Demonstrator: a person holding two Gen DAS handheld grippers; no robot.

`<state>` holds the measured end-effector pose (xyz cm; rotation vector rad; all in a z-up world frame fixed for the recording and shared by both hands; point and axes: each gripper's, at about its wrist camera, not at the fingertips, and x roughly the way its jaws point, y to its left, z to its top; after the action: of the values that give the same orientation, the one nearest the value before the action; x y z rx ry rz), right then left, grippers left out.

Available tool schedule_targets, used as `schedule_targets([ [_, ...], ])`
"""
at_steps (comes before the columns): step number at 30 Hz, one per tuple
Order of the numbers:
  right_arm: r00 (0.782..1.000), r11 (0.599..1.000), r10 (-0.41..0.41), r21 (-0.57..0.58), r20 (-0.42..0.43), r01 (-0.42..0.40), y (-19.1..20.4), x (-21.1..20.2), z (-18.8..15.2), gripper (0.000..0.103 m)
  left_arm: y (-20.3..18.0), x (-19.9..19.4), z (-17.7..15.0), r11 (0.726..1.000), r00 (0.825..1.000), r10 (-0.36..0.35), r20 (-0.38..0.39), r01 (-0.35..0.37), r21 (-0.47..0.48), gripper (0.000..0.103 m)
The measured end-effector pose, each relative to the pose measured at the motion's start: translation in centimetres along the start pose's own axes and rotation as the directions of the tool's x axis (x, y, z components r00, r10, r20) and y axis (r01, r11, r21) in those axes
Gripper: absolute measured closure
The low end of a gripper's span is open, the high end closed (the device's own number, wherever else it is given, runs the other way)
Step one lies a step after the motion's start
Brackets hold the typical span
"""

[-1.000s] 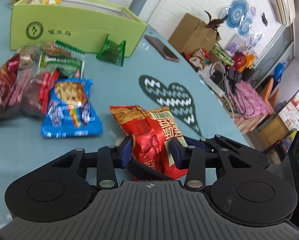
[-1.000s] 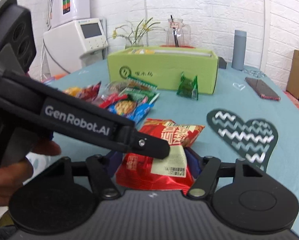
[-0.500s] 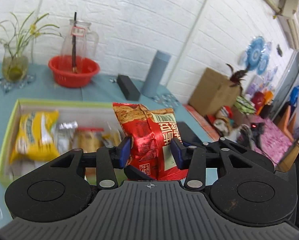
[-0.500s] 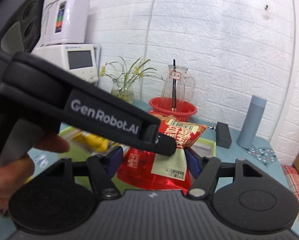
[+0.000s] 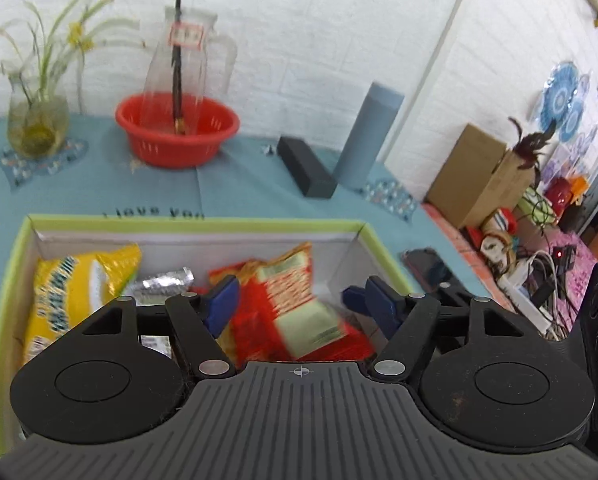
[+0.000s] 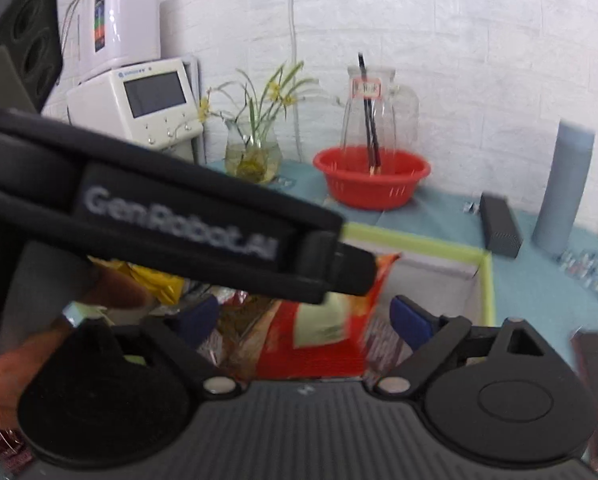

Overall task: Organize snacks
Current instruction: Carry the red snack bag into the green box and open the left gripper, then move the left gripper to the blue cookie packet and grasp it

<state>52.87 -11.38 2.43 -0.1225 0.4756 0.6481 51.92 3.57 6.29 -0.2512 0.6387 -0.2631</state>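
Blue pads of the left gripper (image 5: 297,304) stand wide apart, gripping nothing; the red snack bag (image 5: 295,312) lies loose between and just below them, inside the green box (image 5: 371,236), its long axis running away from the gripper and slightly tilted. The right gripper (image 6: 305,318) is likewise spread wide around the same bag. A yellow bag (image 5: 71,292) sits to the left gripper's left. Either gripper is equally near; withdrawing straight back looks clear.

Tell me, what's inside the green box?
Inside the green box: a yellow bag, a silver packet and the red bag. Both grippers hide anything underneath.
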Motion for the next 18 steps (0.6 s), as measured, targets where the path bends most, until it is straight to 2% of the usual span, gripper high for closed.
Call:
schedule_targets([
  [3, 0.996, 0.998, -0.042, -0.049, 0.076, 0.046, 0.9, -2.8, 0.7, 0.010, -0.7, -4.5, -0.2, 0.999, 0.996, 0.010, 0.090, -0.013, 0.034, 0.039],
  [5, 0.993, 0.997, -0.043, -0.060, 0.110, 0.050, 1.6, -5.0, 0.7, 0.009, -0.8, -7.8, -1.0, 0.999, 0.990, -0.001, 0.138, -0.005, 0.038, 0.034],
  [6, 0.993, 0.997, -0.039, -0.062, 0.115, 0.046, 1.9, -5.8, 0.5, 0.001, -0.7, -9.3, -1.5, 0.999, 0.988, -0.005, 0.155, 0.000, 0.033, 0.033],
  [8, 0.992, 0.997, -0.024, -0.067, 0.123, 0.033, 2.8, -7.9, -0.2, 0.000, -0.5, -12.3, -3.0, 1.000, 0.984, -0.008, 0.180, 0.004, 0.018, 0.028],
  [10, 0.996, 0.996, -0.003, -0.087, 0.087, 0.011, 3.7, -9.4, -1.1, 0.000, -0.4, -14.3, -4.8, 1.000, 0.981, -0.002, 0.192, 0.000, 0.009, 0.028],
  [14, 0.999, 0.991, -0.039, -0.126, 0.028, 0.042, 6.4, -12.9, -4.5, 0.000, -0.2, -16.5, -9.0, 1.000, 0.987, 0.007, 0.161, -0.004, -0.024, 0.028],
  [18, 0.999, 0.996, 0.002, -0.088, -0.046, -0.006, 9.4, -15.0, -9.4, 0.000, -0.1, -16.9, -14.4, 0.998, 0.998, 0.004, 0.055, 0.000, -0.066, 0.029],
])
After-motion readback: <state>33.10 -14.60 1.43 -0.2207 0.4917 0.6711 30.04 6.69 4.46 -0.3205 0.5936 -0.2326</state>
